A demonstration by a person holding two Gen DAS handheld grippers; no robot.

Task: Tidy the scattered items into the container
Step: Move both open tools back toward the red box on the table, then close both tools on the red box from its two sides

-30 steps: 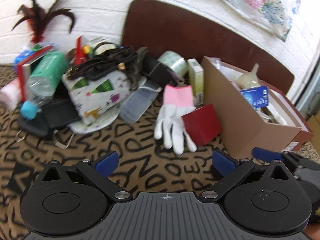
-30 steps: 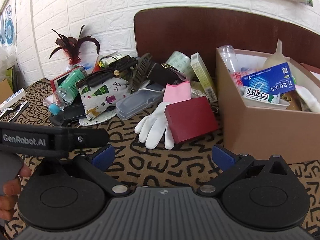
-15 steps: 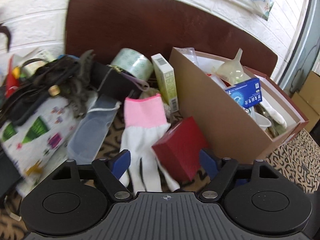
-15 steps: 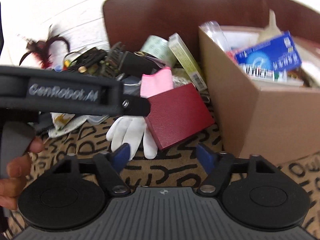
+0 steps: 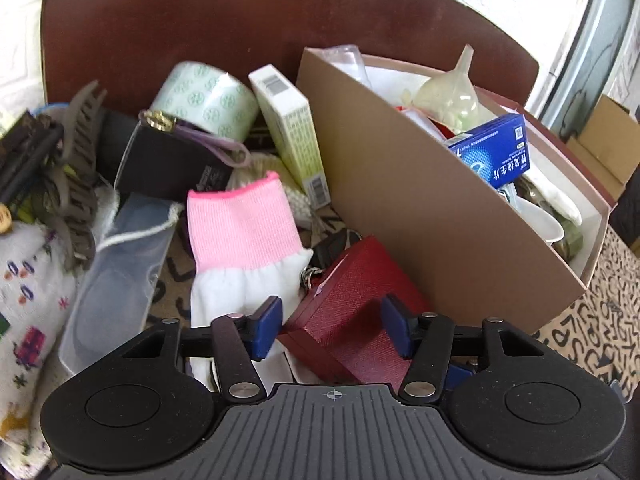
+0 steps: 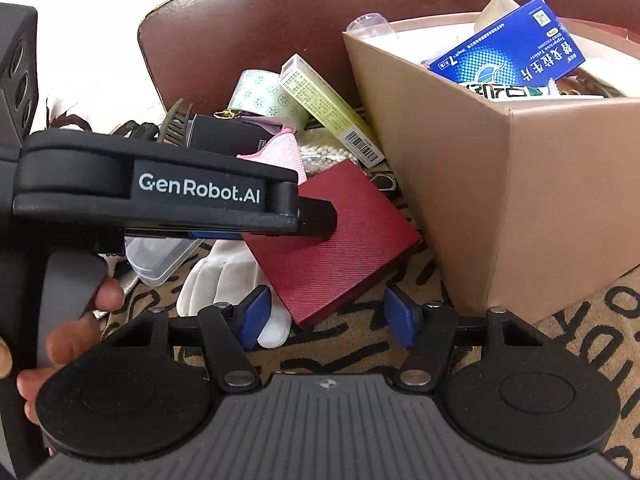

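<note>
Beside the cardboard box, on the patterned cloth, lies the red case, tilted against a white glove with a pink cuff; both of my grippers have closed in on it over the last second, having started well back from the pile with jaws at their widest. My left gripper now straddles the case, blue pads either side of its near corner, jaws still closing and, as far as I can judge, not yet pressing. My right gripper sits just short of the case's lower corner, jaws also closing with only cloth and the glove's fingertips between them. Seen from the right wrist, the left tool crosses above the case, a hand on its handle. Reading: the left has committed to the red case, the next item for the box, which already holds a blue carton and a funnel; tape roll, green-white carton and clear case remain outside
</note>
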